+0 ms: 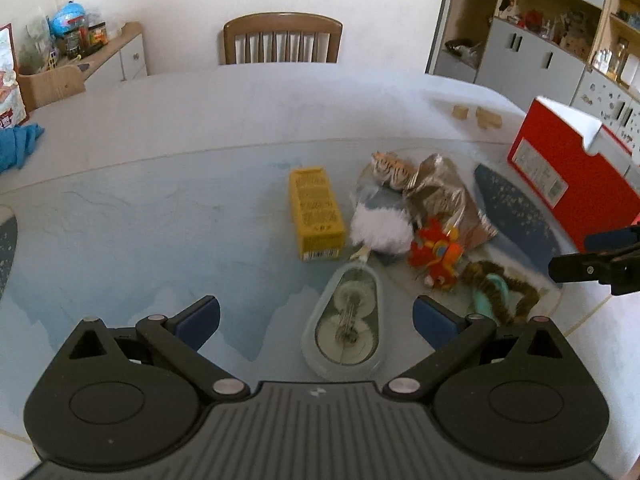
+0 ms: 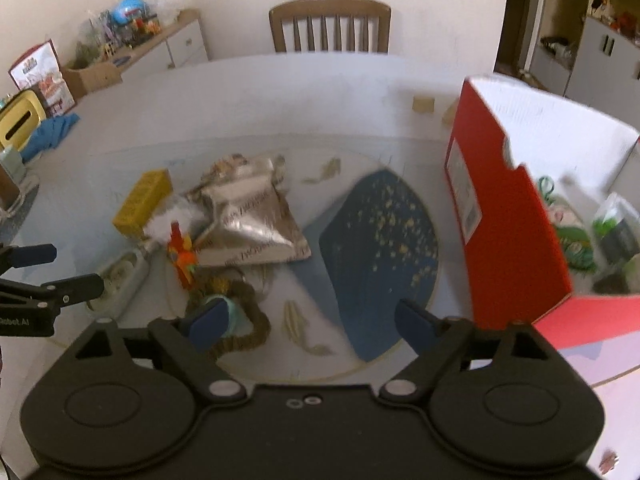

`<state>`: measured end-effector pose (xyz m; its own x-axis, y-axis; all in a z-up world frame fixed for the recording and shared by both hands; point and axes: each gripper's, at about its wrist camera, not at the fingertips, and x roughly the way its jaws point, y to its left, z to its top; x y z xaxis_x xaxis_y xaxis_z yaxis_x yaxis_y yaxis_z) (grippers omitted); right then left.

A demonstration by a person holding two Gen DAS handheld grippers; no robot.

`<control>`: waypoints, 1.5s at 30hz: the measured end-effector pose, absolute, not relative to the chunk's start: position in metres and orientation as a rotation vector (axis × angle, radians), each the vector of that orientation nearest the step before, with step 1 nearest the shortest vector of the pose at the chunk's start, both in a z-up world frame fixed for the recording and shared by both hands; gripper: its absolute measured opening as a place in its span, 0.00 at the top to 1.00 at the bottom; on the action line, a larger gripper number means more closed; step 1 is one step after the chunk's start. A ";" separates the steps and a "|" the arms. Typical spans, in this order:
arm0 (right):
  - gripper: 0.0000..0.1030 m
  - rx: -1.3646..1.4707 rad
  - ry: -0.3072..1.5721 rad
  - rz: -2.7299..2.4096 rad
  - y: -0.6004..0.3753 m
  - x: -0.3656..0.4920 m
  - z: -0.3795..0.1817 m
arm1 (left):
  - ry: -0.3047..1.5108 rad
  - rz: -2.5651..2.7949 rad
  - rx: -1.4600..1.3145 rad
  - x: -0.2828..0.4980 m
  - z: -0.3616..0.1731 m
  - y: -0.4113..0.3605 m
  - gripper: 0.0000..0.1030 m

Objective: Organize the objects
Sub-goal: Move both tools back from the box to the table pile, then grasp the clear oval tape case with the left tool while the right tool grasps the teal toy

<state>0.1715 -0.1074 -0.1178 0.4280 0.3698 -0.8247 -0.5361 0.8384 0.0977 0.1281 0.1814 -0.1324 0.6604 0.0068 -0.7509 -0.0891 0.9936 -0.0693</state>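
Note:
A pile of objects lies on the table: a yellow box (image 1: pixel 317 213), a white fluffy thing (image 1: pixel 381 231), a silver foil bag (image 1: pixel 444 196), a striped tiger toy (image 1: pixel 392 168), a red-orange toy (image 1: pixel 436 256), a brown fuzzy loop with a teal piece (image 1: pixel 500 286) and a clear tape dispenser (image 1: pixel 348 328). My left gripper (image 1: pixel 316 316) is open and empty, with the dispenser between its fingers. My right gripper (image 2: pixel 312 320) is open and empty above the blue mat; its left finger overlaps the fuzzy loop (image 2: pixel 240 320). The foil bag (image 2: pixel 248 216) and yellow box (image 2: pixel 142 202) lie further off.
A red box with white inside (image 2: pixel 504 216) stands at the right and holds several green and white items; it also shows in the left wrist view (image 1: pixel 568 176). A blue cloth (image 1: pixel 18 144) lies at the far left. A wooden chair (image 1: pixel 282 38) stands behind the table. Two small wooden blocks (image 1: pixel 478 115) lie at the back.

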 end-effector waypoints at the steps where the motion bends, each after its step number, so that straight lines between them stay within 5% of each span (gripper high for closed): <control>1: 0.18 -0.188 0.989 0.579 -0.107 0.171 -0.120 | 0.850 0.053 -0.094 0.128 -0.135 0.180 0.00; 16: 0.46 -0.160 1.100 0.705 -0.083 0.177 -0.139 | 0.861 0.015 -0.010 0.130 -0.150 0.166 0.02; 30: 0.75 -0.091 1.127 0.762 -0.085 0.174 -0.137 | 0.861 -0.026 -0.027 0.129 -0.148 0.168 0.50; 40: 0.97 -0.073 1.092 0.754 -0.088 0.167 -0.128 | 0.878 -0.025 -0.012 0.127 -0.146 0.168 0.50; 45: 0.98 -0.088 1.048 0.763 -0.091 0.166 -0.116 | 0.886 -0.023 -0.024 0.125 -0.145 0.173 0.50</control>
